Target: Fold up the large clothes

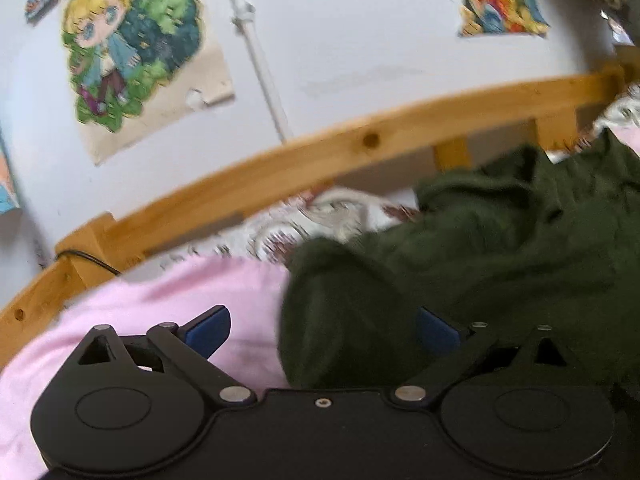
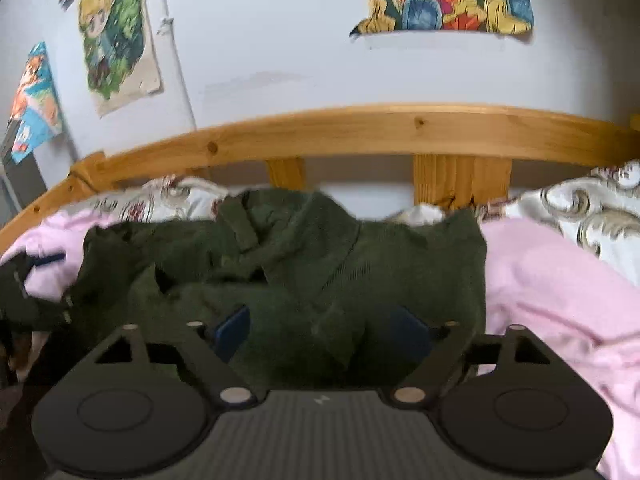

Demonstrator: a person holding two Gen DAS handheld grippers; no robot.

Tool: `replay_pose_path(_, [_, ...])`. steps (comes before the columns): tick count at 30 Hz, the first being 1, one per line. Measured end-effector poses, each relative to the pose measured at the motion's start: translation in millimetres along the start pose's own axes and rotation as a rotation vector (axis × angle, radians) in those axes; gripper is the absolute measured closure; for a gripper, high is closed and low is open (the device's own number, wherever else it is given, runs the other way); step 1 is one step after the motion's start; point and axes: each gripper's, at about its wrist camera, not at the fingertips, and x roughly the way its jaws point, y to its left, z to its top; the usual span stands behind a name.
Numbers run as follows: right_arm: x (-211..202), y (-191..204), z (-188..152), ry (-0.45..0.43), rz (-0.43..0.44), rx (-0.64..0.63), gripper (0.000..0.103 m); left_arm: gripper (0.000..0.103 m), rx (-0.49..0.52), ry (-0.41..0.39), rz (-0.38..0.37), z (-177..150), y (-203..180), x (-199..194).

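A dark green knitted garment (image 2: 328, 264) lies crumpled on a pink sheet (image 2: 552, 288), bunched into thick folds. My right gripper (image 2: 320, 336) hangs over its near edge with the jaws wide apart. A fold of the green cloth rises between its blue pads (image 2: 234, 334), which do not pinch it. In the left wrist view the same green garment (image 1: 500, 248) fills the right half. My left gripper (image 1: 322, 332) is open at the garment's left end, its left blue pad (image 1: 210, 332) over the pink sheet (image 1: 180, 300) and its right pad against the cloth.
A wooden bed rail (image 2: 360, 128) runs along the far side, with a white wall and cartoon posters (image 2: 116, 32) behind it. A white patterned blanket (image 2: 592, 208) lies between sheet and rail. The left gripper's black body (image 2: 20, 288) shows at the left edge of the right wrist view.
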Motion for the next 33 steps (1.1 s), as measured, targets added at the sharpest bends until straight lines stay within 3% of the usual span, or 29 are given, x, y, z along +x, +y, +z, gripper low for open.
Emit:
replay_pose_path(3, [9.8,-8.6,-7.0,0.017,0.044,0.079,0.012,0.003,-0.012,0.017,0.100,18.1,4.7,19.6])
replay_pose_path(8, [39.1,-13.7,-5.5,0.017,0.102,0.214,0.013,0.002,-0.090,0.090,0.150,31.9,26.2,59.4])
replay_pose_path(10, [50.1,-8.4,-0.9,0.024,0.065,0.239,0.048,0.002,-0.097,0.116,0.192,31.5,30.2,70.8])
replay_pose_path(11, [53.8,-5.3,2.7,0.040,0.009,0.237,0.073,0.002,-0.099,0.123,0.212,30.8,31.0,76.0])
replay_pose_path(14, [42.7,-6.3,10.7,-0.006,-0.037,0.256,0.077,0.000,-0.107,0.163,0.249,28.4,29.6,96.0])
replay_pose_path(17, [25.6,-1.4,19.4,-0.085,-0.085,0.149,0.078,0.001,-0.080,0.206,0.282,18.8,21.7,116.6])
replay_pose_path(20, [29.3,-0.9,24.2,-0.056,-0.047,0.095,0.071,0.001,0.013,0.164,0.334,12.7,6.0,115.9])
replay_pose_path(22, [25.4,0.3,19.9,-0.065,-0.068,0.063,0.051,0.001,0.045,0.132,0.350,12.6,-0.1,106.5])
replay_pose_path(24, [13.2,-1.0,10.1,-0.078,-0.044,0.084,0.024,0.001,0.072,0.109,0.341,13.2,-4.4,92.0])
replay_pose_path(26, [-4.6,3.8,-9.5,-0.093,-0.023,0.082,0.011,0.001,0.104,0.078,0.328,13.5,-11.3,73.4])
replay_pose_path(30, [-25.2,36.2,-56.7,-0.125,-0.004,-0.031,0.001,0.001,0.093,0.022,0.234,19.2,-30.0,34.7])
replay_pose_path(33, [-13.3,66.5,-82.5,-0.119,-0.093,-0.115,0.000,0.001,0.078,-0.010,0.115,25.9,-54.3,17.5])
